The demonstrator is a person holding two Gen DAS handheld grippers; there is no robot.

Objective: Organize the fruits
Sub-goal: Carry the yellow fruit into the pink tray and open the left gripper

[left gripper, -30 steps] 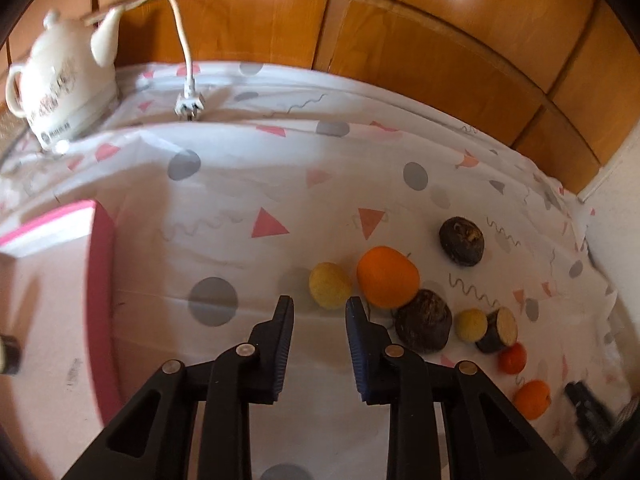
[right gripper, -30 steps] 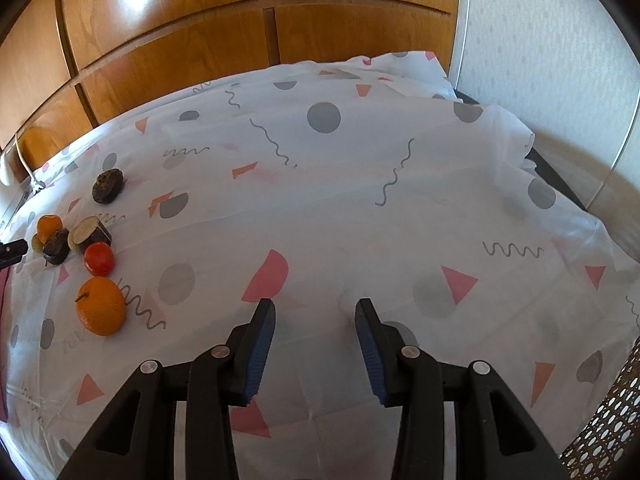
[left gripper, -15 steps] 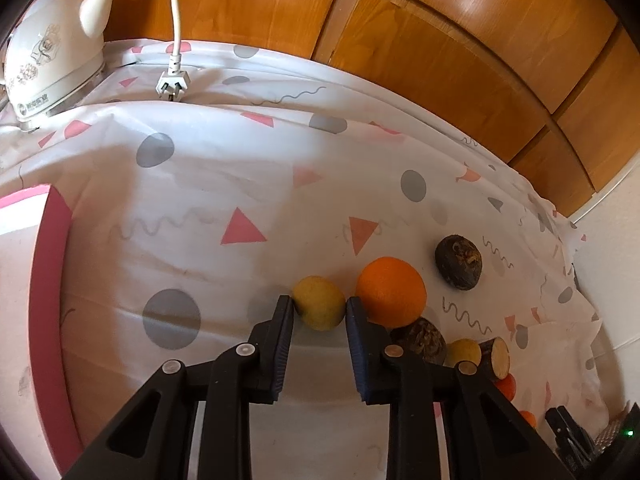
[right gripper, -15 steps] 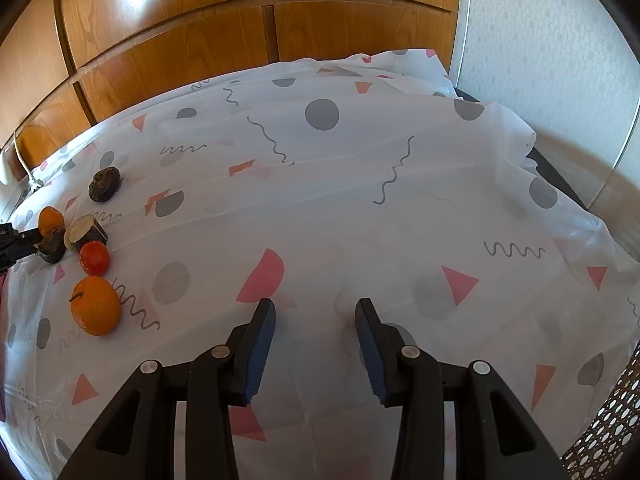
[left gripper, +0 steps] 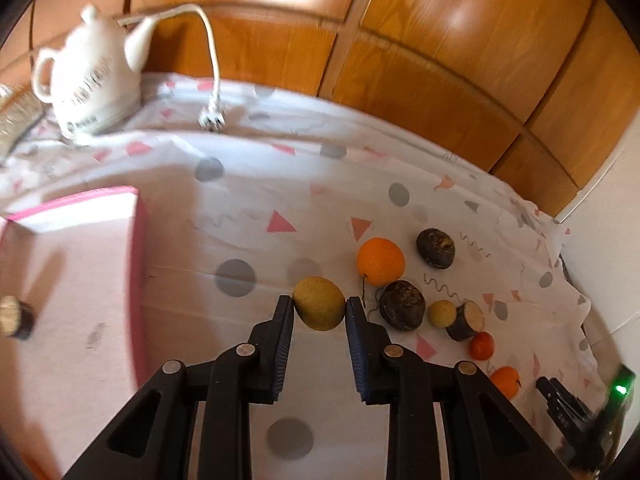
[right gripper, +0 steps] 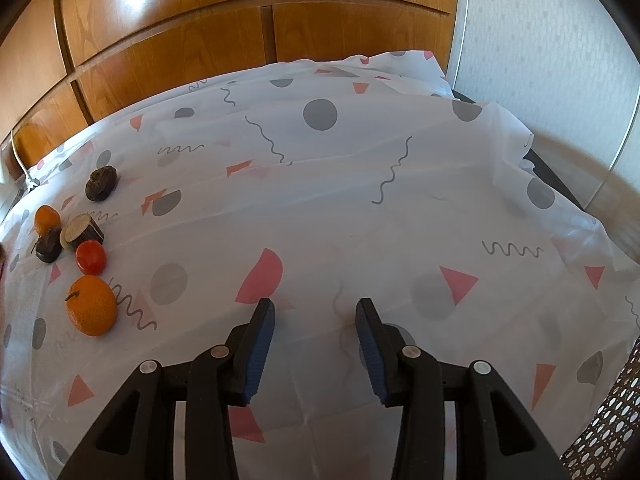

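Observation:
My left gripper (left gripper: 319, 309) is shut on a yellow fruit (left gripper: 319, 303) and holds it above the cloth. To its right lie a large orange (left gripper: 380, 261), two dark round fruits (left gripper: 401, 305) (left gripper: 435, 243), a small yellow fruit (left gripper: 441, 313), a cut dark piece (left gripper: 466, 320), a red fruit (left gripper: 481, 346) and a small orange (left gripper: 505, 382). A pink tray (left gripper: 136, 264) at the left holds one cut dark piece (left gripper: 15, 317). My right gripper (right gripper: 315, 310) is open and empty over bare cloth, with the small orange (right gripper: 92, 311) and red fruit (right gripper: 91, 256) to its left.
A white electric kettle (left gripper: 90, 80) with its cord and plug (left gripper: 211, 122) stands at the back left. Wooden panels (left gripper: 400, 40) run behind the table. The patterned cloth (right gripper: 360, 200) drops off at the right edge, beside a wicker surface (right gripper: 616, 420).
My left gripper closed on the yellow fruit and lifted it off the cloth, swinging left so more of the pink tray shows. My right gripper stayed almost still.

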